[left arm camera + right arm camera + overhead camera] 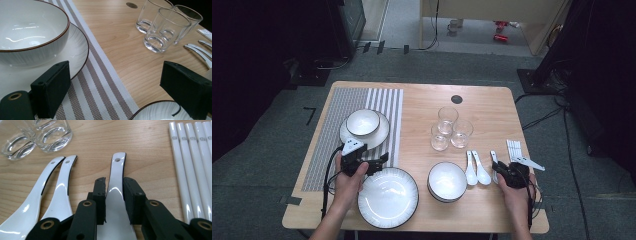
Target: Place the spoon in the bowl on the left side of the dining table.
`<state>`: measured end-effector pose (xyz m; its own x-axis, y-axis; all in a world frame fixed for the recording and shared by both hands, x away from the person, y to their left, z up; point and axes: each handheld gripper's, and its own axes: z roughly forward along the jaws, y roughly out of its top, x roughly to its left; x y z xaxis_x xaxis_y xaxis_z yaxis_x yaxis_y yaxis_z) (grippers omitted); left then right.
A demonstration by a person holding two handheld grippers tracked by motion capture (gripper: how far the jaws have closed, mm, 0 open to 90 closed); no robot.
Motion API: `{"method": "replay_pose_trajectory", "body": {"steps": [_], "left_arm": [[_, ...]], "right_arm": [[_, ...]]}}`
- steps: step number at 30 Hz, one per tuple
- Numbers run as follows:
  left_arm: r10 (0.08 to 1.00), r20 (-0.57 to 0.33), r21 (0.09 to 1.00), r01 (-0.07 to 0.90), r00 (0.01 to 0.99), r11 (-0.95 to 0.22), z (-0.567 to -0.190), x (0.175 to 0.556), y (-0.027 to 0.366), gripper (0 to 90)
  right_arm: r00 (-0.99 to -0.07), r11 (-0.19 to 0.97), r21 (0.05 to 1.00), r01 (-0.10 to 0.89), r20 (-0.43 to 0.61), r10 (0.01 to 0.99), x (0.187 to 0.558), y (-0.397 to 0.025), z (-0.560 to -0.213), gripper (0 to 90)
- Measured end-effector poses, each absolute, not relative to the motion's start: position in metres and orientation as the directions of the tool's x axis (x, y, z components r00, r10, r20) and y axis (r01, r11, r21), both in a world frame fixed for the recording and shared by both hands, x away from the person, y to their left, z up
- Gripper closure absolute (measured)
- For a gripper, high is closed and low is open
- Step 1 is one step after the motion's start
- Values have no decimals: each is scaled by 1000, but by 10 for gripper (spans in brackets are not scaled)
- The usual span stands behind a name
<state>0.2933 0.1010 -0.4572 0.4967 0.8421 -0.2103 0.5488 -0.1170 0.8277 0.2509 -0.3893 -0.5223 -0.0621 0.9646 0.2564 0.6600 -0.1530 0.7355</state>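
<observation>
**Black claws, brass fittings, bare forearms**

Each claw point(381, 160) was matt black, with blocky rectangular pads point(53, 86) on arms pinned by brass-ringed eyelets. The right claw point(114, 195) matched. Grey three-cornered plates topped both, black cables trailed back, and the person's forearms were unsleeved.

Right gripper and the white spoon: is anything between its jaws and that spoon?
Nothing visible. The right gripper has its jaws closed on either side of the spoon handle, pads against its edges. The two other spoons lie apart on one side, the chopsticks on the other.
</observation>
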Motion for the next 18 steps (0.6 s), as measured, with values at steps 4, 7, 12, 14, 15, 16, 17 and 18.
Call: {"method": "replay_pose_trajectory", "body": {"steps": [4, 7, 12, 14, 15, 16, 17, 18], "left_arm": [[843, -209, 827, 550, 496, -119, -458, 293, 101, 96], [844, -208, 827, 550, 494, -118, -457, 294, 101, 96], [846, -208, 824, 554, 490, -118, -458, 294, 102, 96], [847, -207, 823, 555, 490, -120, -458, 294, 102, 96], [847, -207, 823, 556, 489, -120, -458, 294, 102, 97], [847, -208, 823, 555, 489, -119, -458, 294, 102, 97], [848, -208, 823, 555, 488, -118, -458, 294, 102, 97], [848, -208, 824, 555, 488, -117, -458, 294, 102, 97]], "right_arm": [[-65, -115, 739, 663, 210, 975, 250, -385, -521, 733], [-67, -78, 746, 661, 162, 985, 250, -381, -519, 746], [-78, -1, 750, 661, 70, 995, 248, -373, -514, 808], [-82, 8, 753, 658, 61, 995, 248, -372, -514, 813], [-86, 11, 754, 657, 60, 995, 248, -371, -514, 817], [-83, 9, 753, 659, 61, 995, 248, -370, -513, 822], [-87, 15, 752, 659, 56, 995, 248, -370, -513, 827], [-90, 21, 752, 659, 51, 995, 248, -368, -513, 833]]}}
